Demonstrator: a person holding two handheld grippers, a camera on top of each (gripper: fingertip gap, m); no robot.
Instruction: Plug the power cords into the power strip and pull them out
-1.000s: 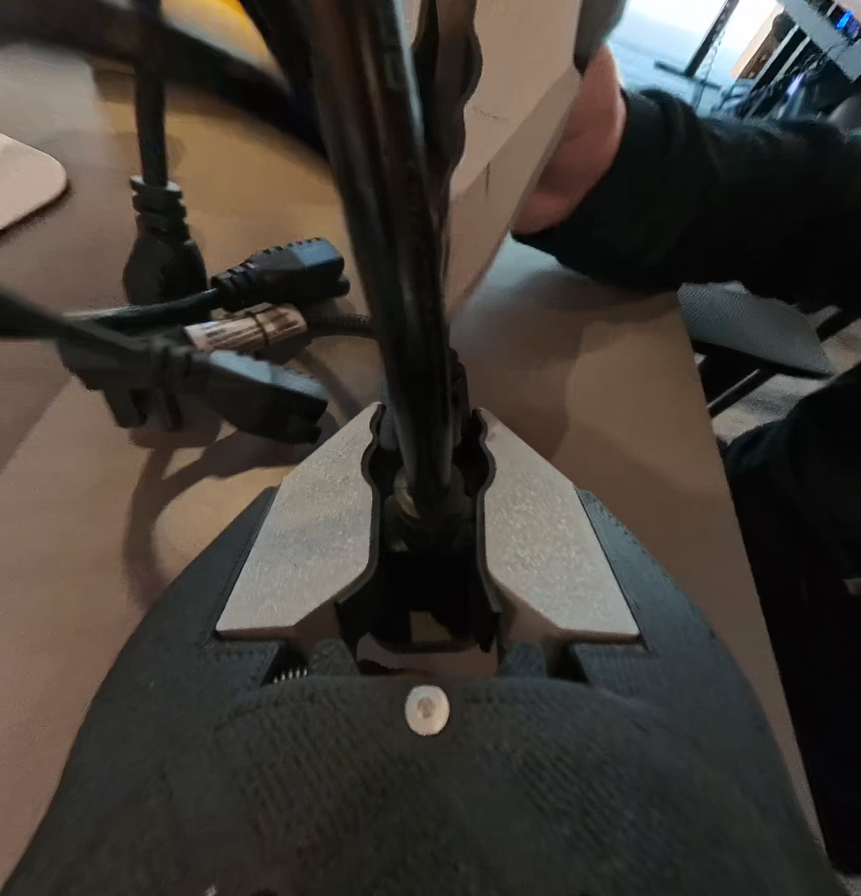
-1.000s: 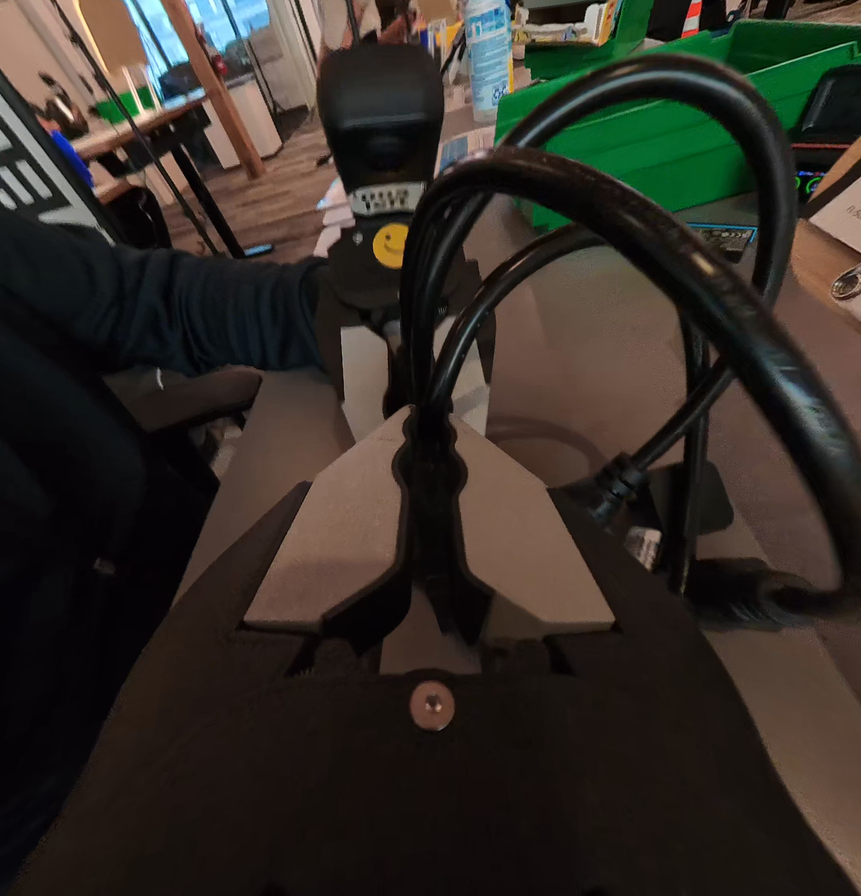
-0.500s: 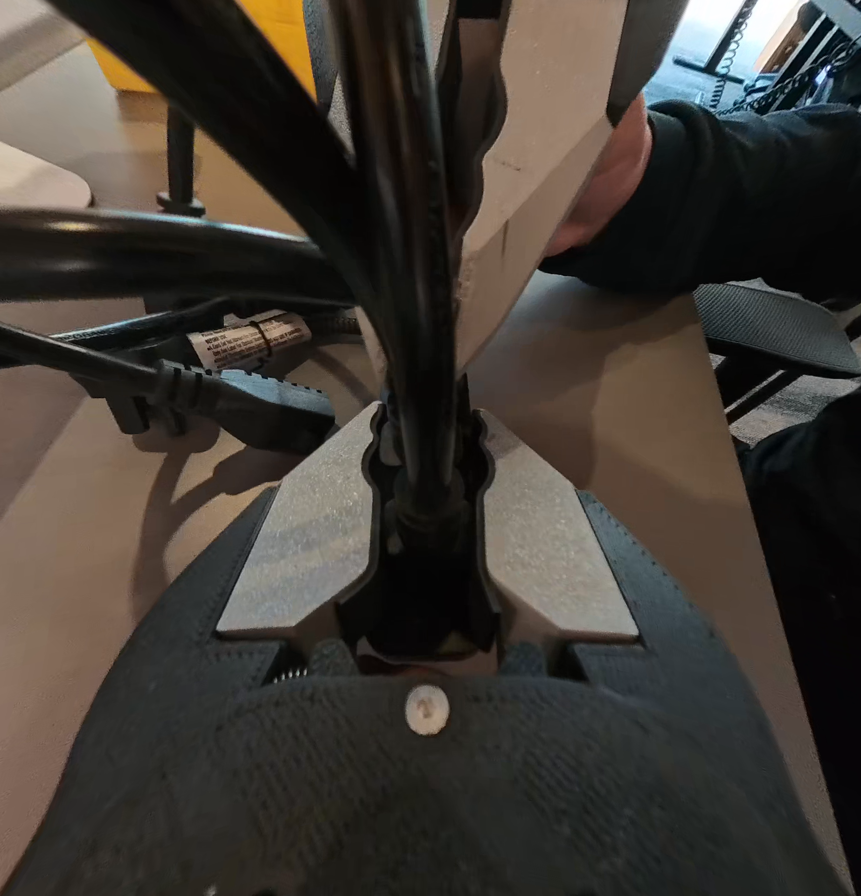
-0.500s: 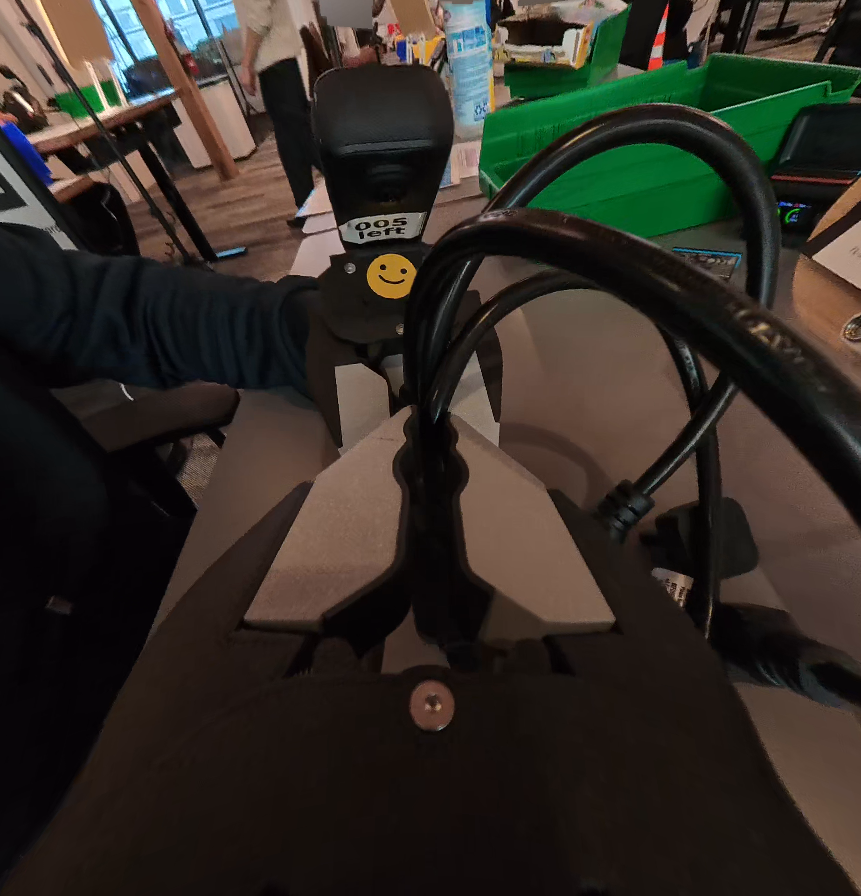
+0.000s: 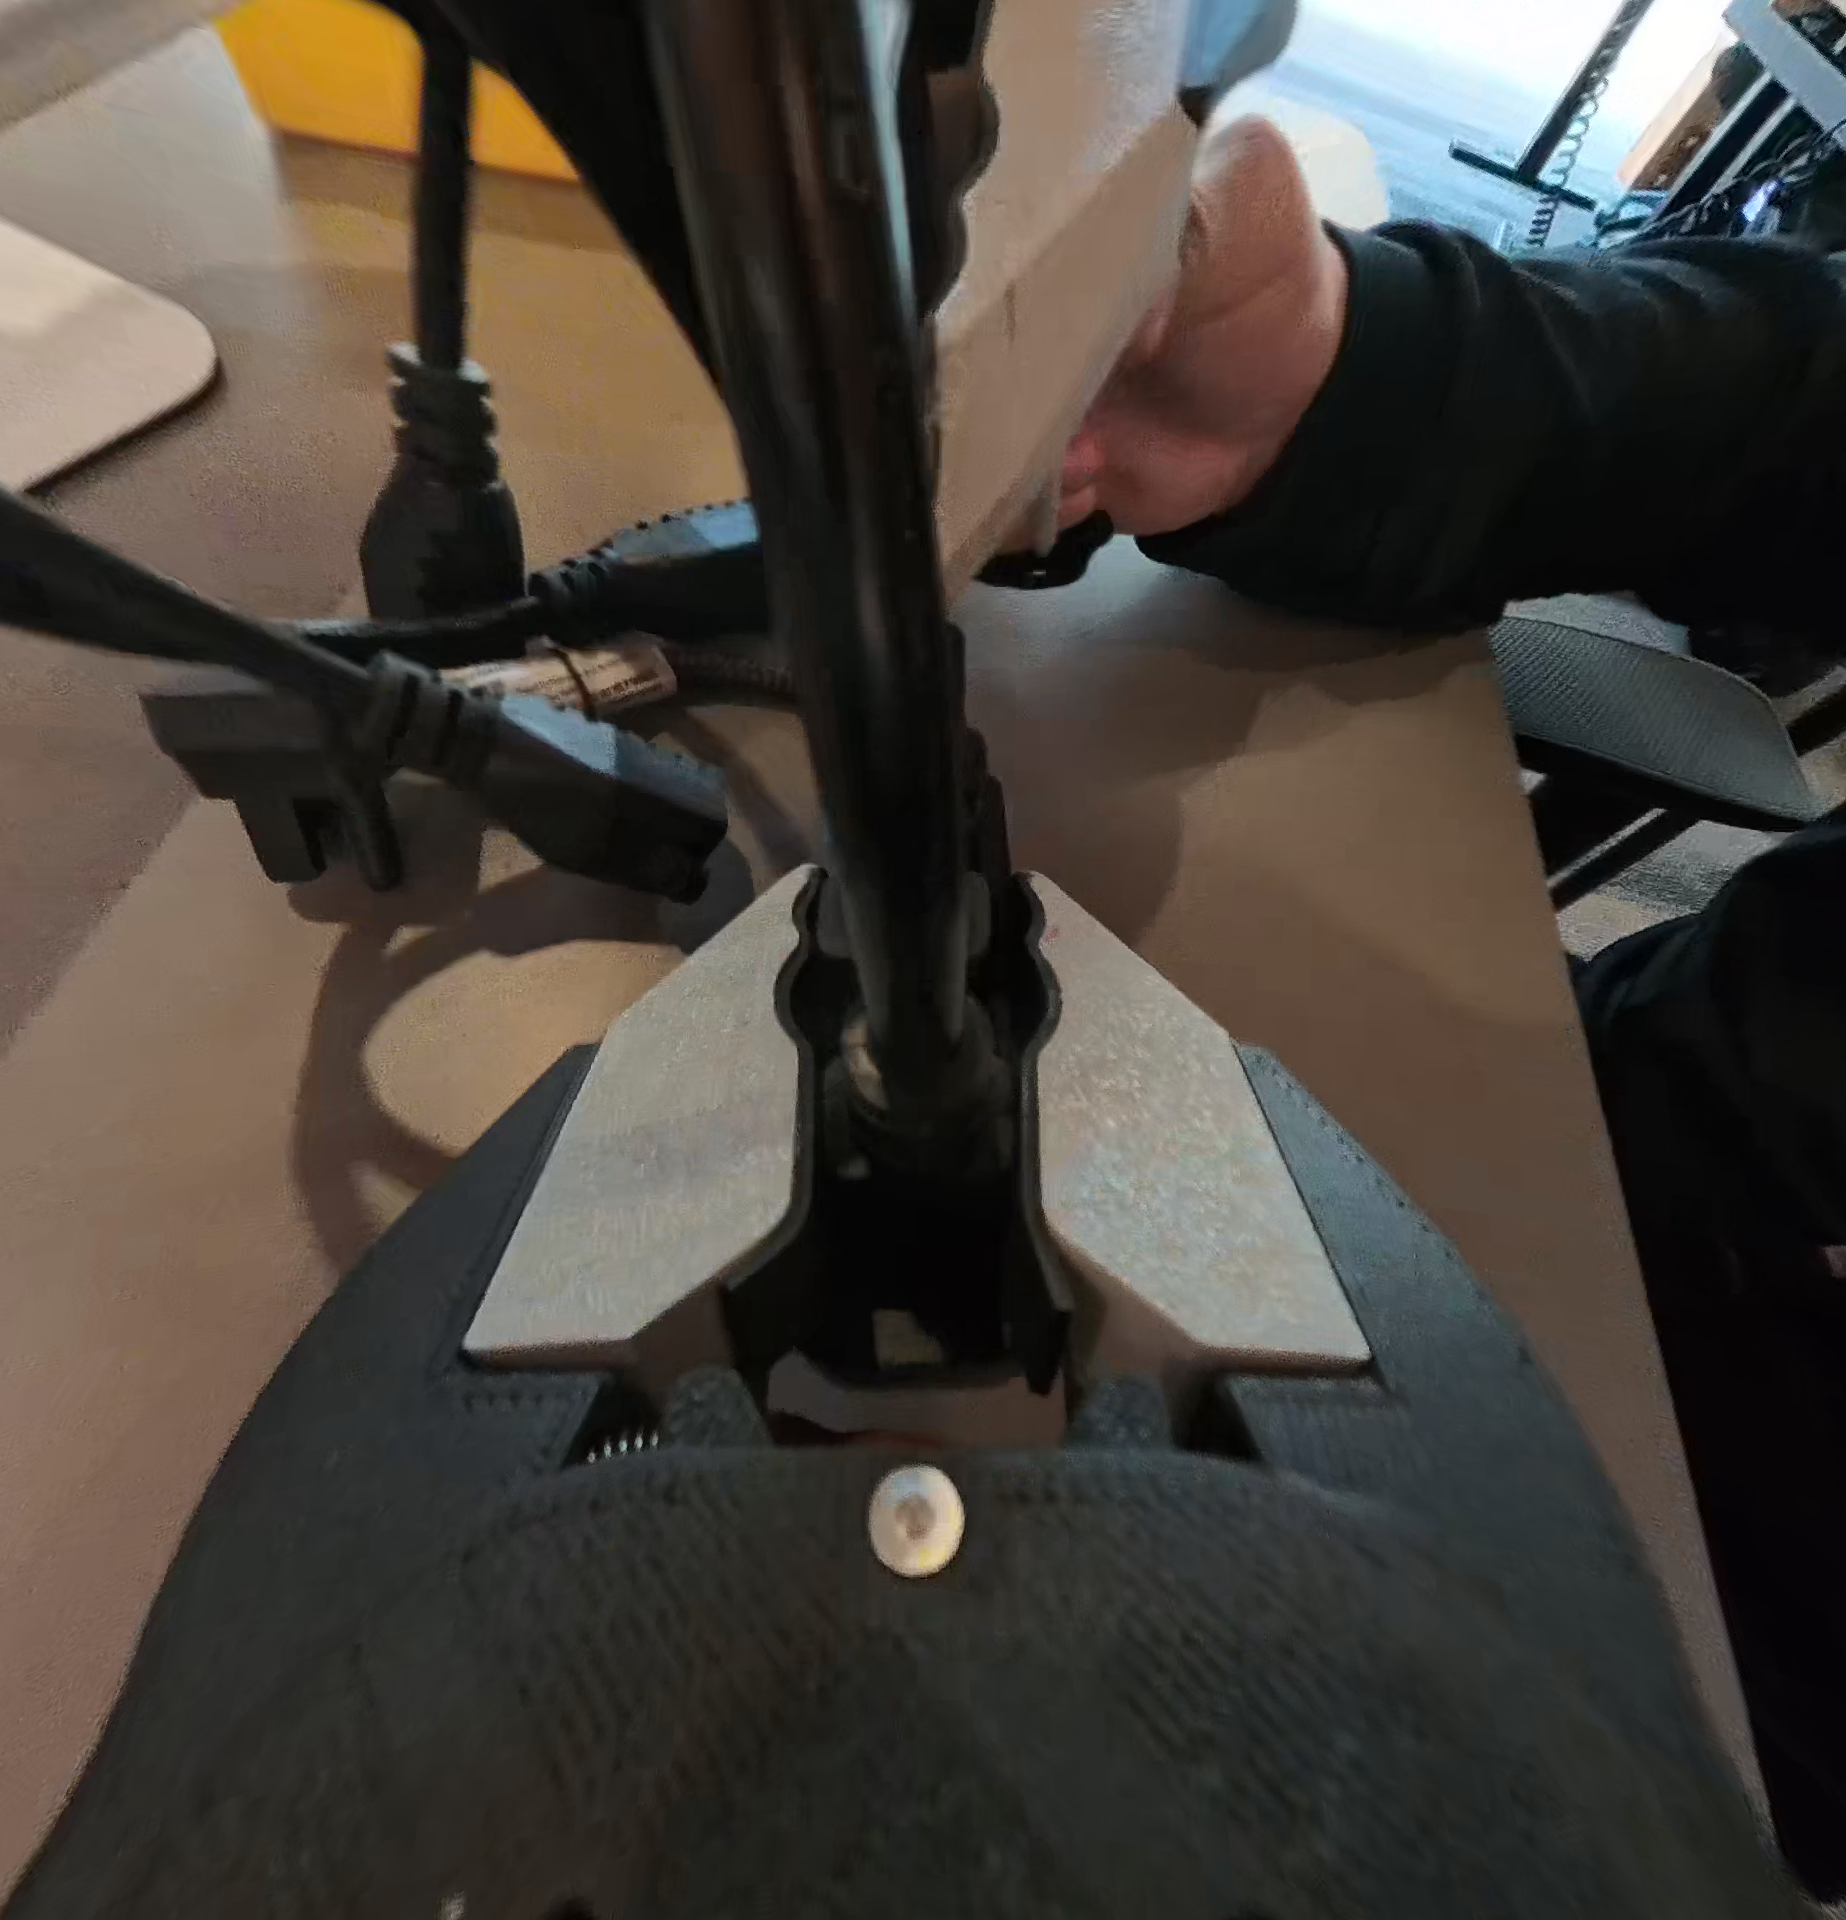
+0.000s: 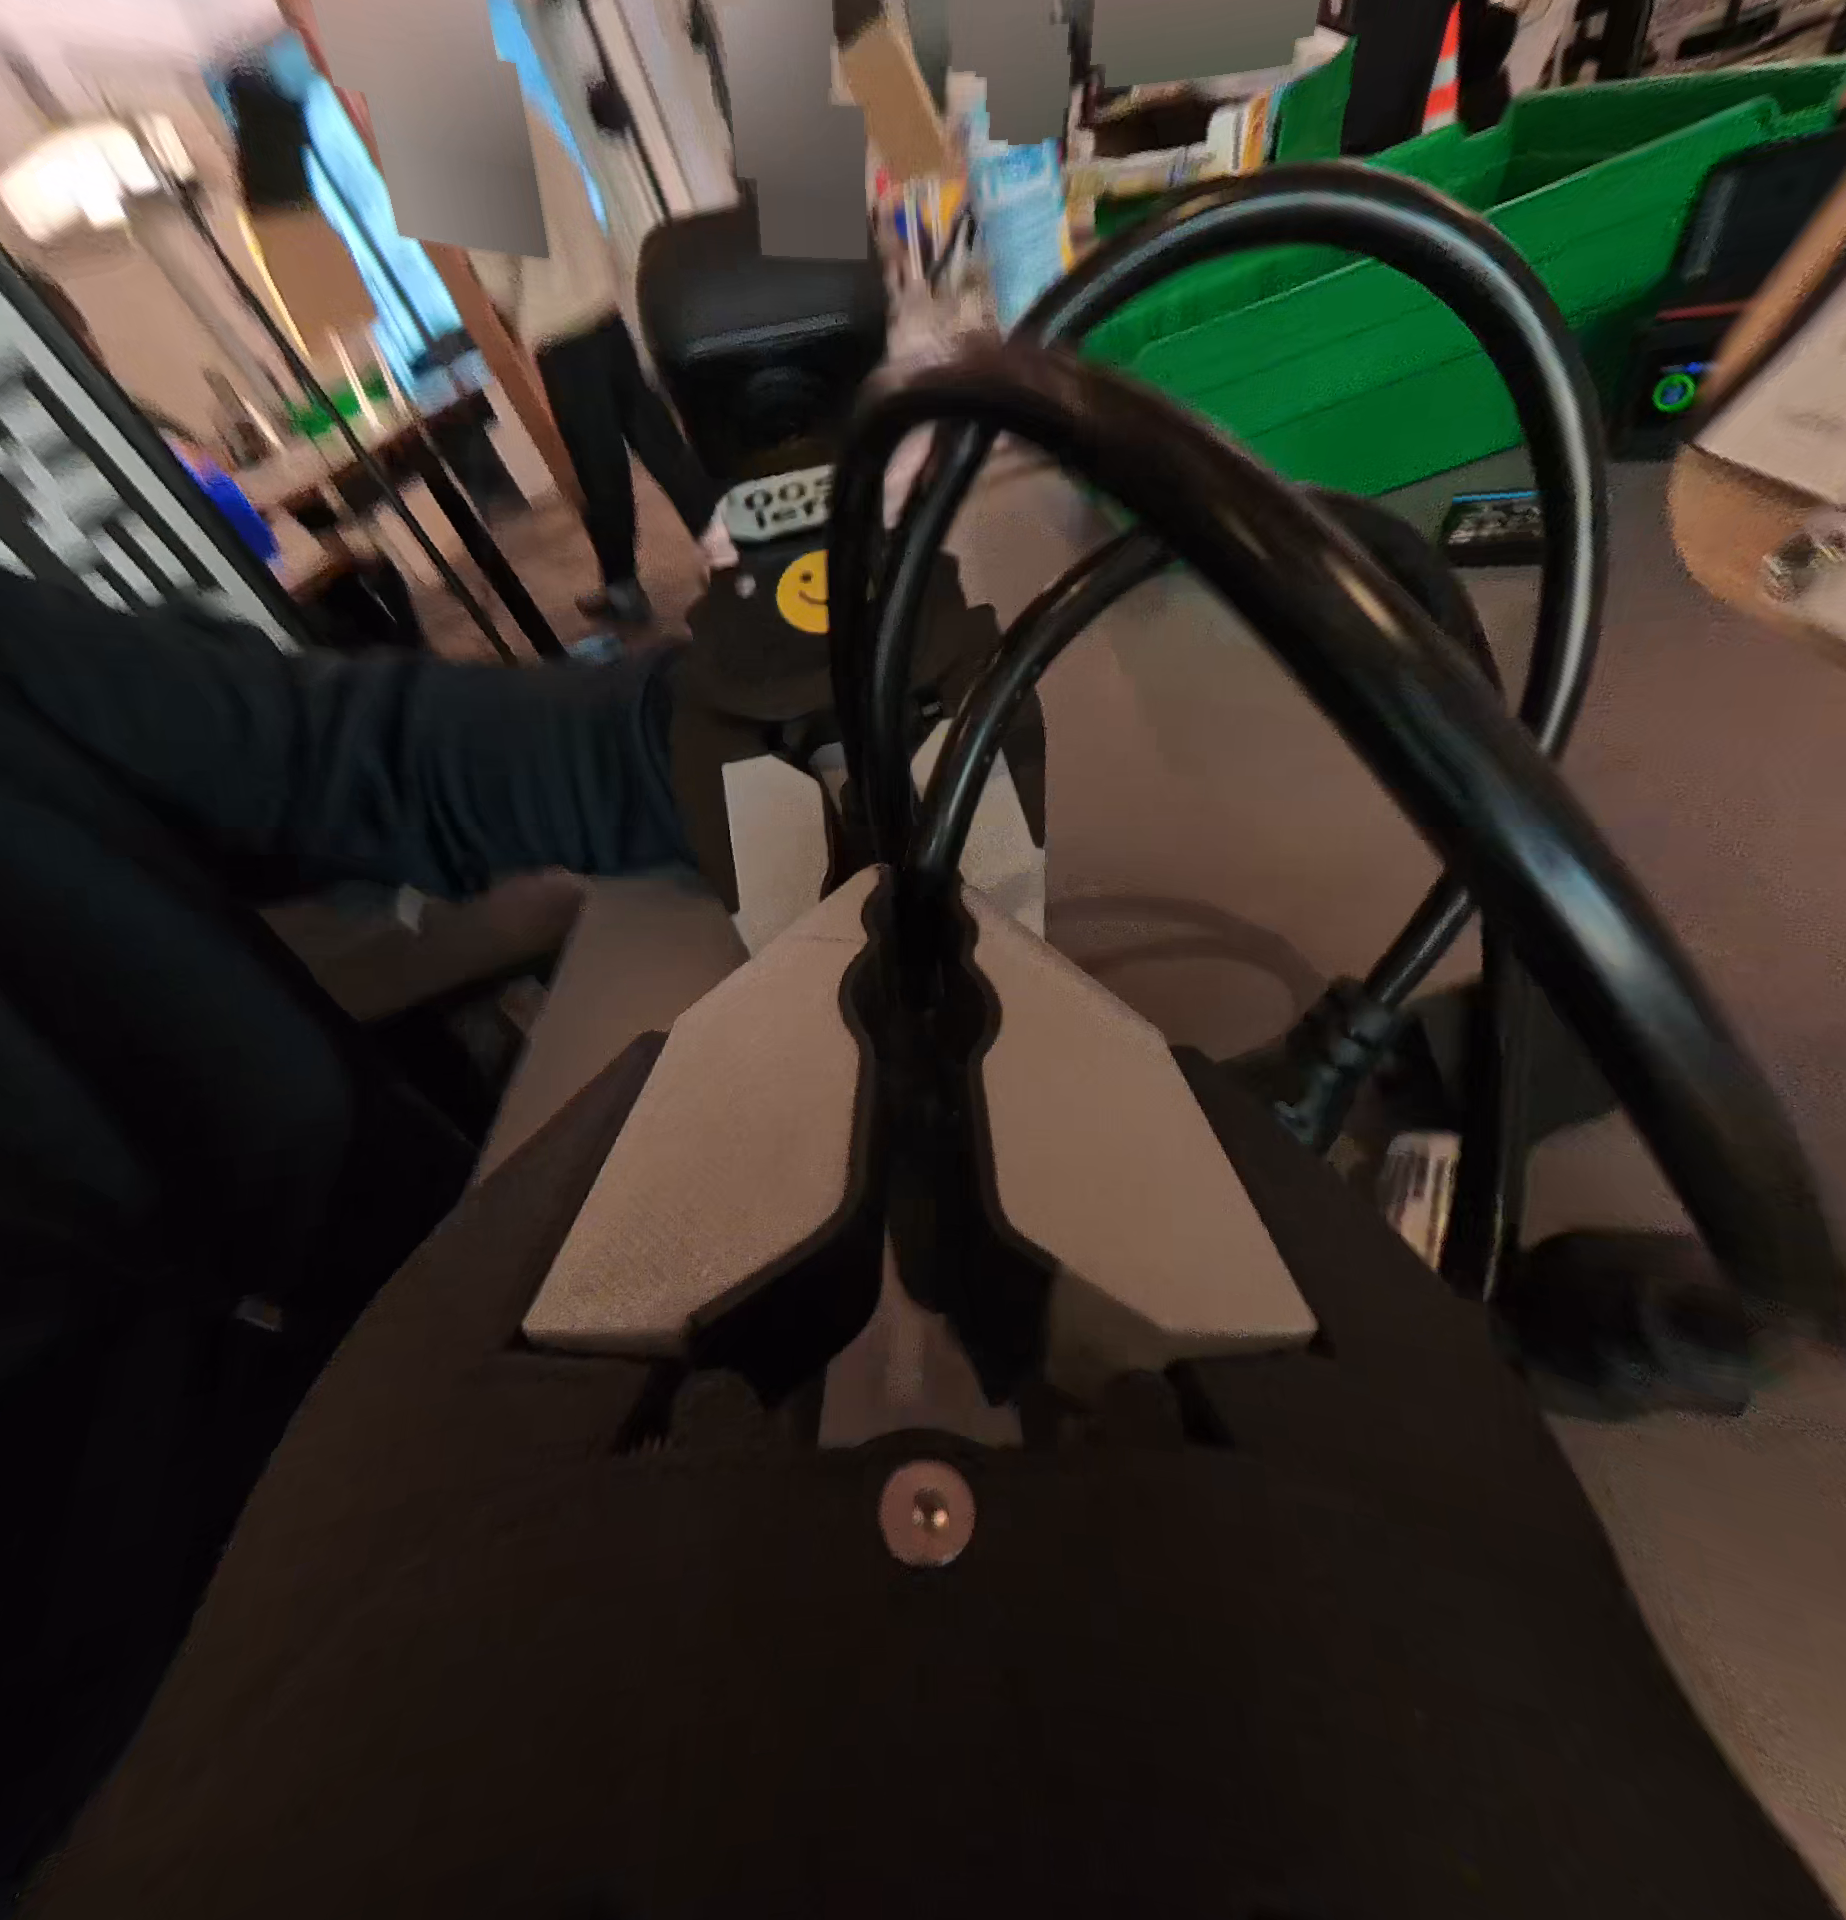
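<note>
Between both sets of fingers: black power cord (image 5: 877, 727), raised above the table (image 5: 1262, 831), left hand-held gripper (image 5: 914, 904) clamping its plug end, right hand-held gripper (image 6: 919, 914) pinching cable. Risking loops snagging loose plugs (image 5: 545, 779), dragging them.

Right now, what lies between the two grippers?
A short stretch of black power cord, running from the right gripper to the left gripper facing it; both are shut on it. The right wrist view shows this.

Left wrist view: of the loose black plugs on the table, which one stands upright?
The far-left plug, its cord rising straight up toward the yellow bin. The other plugs lie flat on the table.
</note>
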